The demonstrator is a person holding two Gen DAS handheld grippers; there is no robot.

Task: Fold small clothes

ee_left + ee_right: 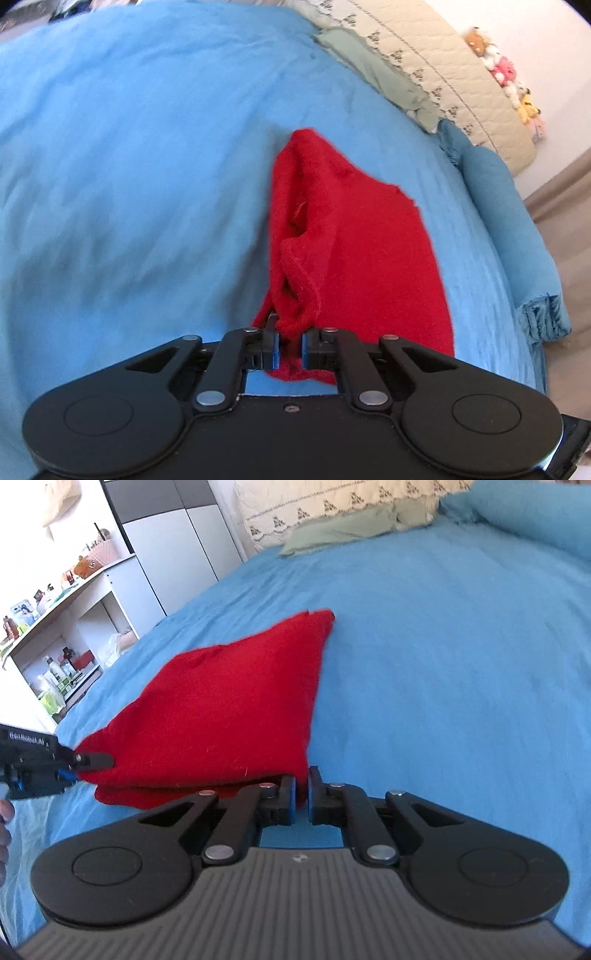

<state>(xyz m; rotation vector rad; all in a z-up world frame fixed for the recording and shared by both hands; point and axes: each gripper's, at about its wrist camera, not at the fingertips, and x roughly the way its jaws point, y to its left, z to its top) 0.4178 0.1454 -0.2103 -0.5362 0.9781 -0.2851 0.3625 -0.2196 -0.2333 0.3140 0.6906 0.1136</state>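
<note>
Your left hand-held gripper (289, 349) pinches a near corner of the red cloth (354, 236) | your right hand-held gripper (302, 798) pinches the other | cloth runs lengthwise away from you, far end on the blue bed (129, 166).

Open blue bedspread (461, 672) all around the red cloth (229, 709); pillows (332, 531) far off at the headboard.

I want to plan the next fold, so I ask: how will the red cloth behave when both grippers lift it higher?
The red cloth will probably sag: it already bunches into soft folds near the left gripper. It looks fuzzy, so it likely will not slip from the right gripper. It seems light, hanging between the two pinched corners above the blue sheet.
</note>
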